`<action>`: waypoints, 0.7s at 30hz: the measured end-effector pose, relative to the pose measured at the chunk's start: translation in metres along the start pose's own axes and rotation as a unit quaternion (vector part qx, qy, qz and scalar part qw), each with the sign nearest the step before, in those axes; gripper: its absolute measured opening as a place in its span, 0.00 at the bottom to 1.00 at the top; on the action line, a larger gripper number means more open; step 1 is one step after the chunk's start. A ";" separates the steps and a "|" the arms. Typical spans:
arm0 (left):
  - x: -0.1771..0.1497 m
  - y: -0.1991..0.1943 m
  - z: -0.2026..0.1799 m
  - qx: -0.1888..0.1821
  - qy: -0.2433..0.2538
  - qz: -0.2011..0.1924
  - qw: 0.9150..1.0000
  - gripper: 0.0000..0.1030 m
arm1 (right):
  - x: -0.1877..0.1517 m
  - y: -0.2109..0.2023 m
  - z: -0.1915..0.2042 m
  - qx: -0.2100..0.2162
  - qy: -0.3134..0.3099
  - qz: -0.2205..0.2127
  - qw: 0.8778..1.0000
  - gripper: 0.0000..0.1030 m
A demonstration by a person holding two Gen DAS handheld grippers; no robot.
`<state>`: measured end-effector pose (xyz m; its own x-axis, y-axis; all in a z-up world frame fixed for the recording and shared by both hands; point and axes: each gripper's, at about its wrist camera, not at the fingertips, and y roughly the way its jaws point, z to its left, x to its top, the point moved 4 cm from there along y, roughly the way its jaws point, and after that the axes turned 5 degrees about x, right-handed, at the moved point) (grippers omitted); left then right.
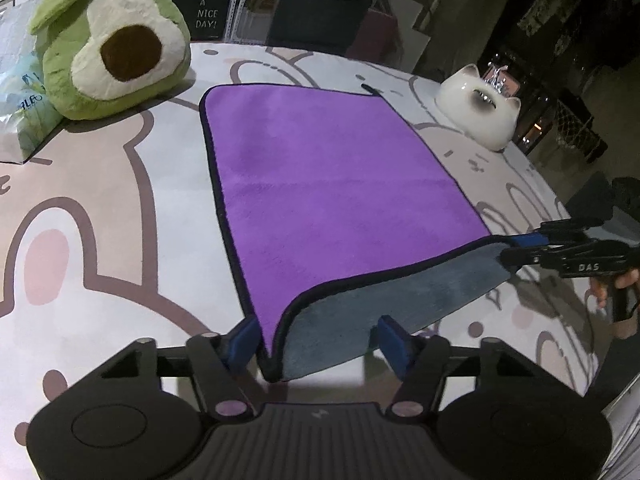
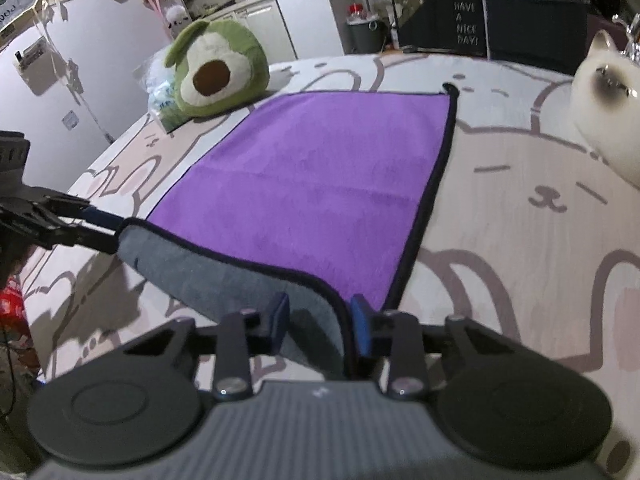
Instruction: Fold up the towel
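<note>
Purple towel lies flat on the cartoon-print table cover, near edge lifted with grey underside showing. It stretches straight ahead of both grippers toward the far hem, so a fold would likely carry forward. Left gripper: jaws spread, near-left corner between them, not pinched. Right gripper: jaws narrow around the near-right corner; actual pinch can't be confirmed, contact hidden by cloth. Avocado plush sits beyond the far left.
</note>
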<state>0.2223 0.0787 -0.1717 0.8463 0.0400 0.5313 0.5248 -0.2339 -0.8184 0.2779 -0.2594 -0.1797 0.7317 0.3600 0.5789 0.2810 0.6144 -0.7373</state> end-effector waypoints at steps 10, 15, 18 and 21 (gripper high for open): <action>0.002 0.008 0.005 0.011 0.018 0.010 1.000 0.24 | -0.012 -0.003 0.000 0.001 -0.008 0.038 0.999 0.16; 0.000 0.010 0.005 0.024 0.028 0.021 0.999 0.11 | -0.013 -0.003 0.004 0.000 -0.016 0.049 0.999 0.14; -0.001 0.009 0.002 0.029 0.036 0.022 0.999 0.08 | -0.013 -0.002 0.004 -0.002 -0.015 0.054 0.998 0.12; 0.000 0.008 -0.001 0.035 0.047 0.020 0.998 0.06 | -0.013 -0.003 0.005 -0.003 -0.016 0.056 0.998 0.09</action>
<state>0.2264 0.0760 -0.1784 0.8560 -0.0608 0.5134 0.4986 -0.1653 -0.8509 0.2651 -0.2621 -0.1834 0.7389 0.4486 0.5028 0.2023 0.5641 -0.8006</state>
